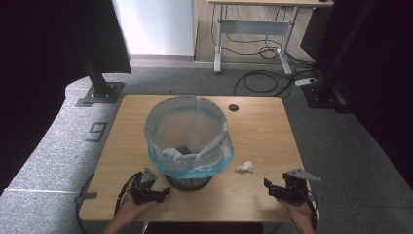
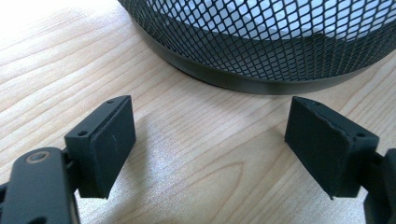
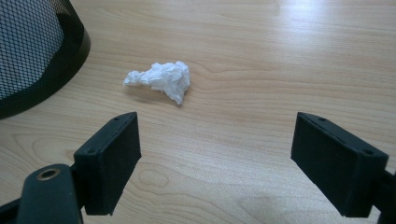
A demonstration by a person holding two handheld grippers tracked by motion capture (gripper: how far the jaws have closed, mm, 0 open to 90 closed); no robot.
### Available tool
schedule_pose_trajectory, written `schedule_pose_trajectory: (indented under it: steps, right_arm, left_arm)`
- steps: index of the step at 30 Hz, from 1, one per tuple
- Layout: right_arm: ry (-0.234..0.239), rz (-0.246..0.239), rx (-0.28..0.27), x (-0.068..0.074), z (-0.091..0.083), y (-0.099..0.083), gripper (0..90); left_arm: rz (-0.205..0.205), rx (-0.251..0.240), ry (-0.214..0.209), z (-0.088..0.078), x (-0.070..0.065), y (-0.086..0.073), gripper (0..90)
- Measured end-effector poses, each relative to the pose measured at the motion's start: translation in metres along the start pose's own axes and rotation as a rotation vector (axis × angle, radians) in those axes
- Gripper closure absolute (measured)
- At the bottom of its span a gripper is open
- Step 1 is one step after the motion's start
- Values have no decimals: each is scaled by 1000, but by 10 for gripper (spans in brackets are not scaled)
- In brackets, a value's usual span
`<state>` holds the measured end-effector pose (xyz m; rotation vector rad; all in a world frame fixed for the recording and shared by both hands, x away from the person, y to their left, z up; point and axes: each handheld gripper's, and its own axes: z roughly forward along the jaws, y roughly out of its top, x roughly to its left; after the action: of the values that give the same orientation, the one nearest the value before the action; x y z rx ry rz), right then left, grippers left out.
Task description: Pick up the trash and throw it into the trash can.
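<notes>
both grippers rest near the table's [image 1: 263, 141] front edge, held in the person's hands: the left gripper [image 2: 210, 140] at the front left, just short of the mesh waste bin's [image 1: 187, 141] base, and the right gripper [image 3: 217, 158] at the front right, each with jaws spread wide and nothing between them. a crumpled white tissue [image 3: 161, 79] lies on the bare wood right of the bin, ahead of the right gripper and a little off to its left jaw's side.

the tissue is light and loose, so a jaw coming in off-centre could likely nudge it away or pinch only a stray corner. the bin's blue liner [image 1: 214, 163] hangs over the rim on that side, and a lift kept too low might catch it. a small dark round thing [image 1: 234, 107] sits near the back edge, well out of the way.
</notes>
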<state>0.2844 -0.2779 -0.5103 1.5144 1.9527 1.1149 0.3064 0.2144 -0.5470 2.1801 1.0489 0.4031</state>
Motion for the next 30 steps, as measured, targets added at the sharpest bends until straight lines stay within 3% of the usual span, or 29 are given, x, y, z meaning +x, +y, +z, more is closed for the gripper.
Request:
schedule_pose_trajectory:
  steps: [8,18,30]
  right_arm:
    - [-20,-2,9,3,5,2,151]
    - [9,-11,-5,12,9,6,174]
    - [8,-37,-7,15,15,6,217]
  left_arm:
    - [1,0,-1,0,0,0,161]
    - [1,0,0,0,0,0,161]
    - [1,0,-1,0,0,0,161]
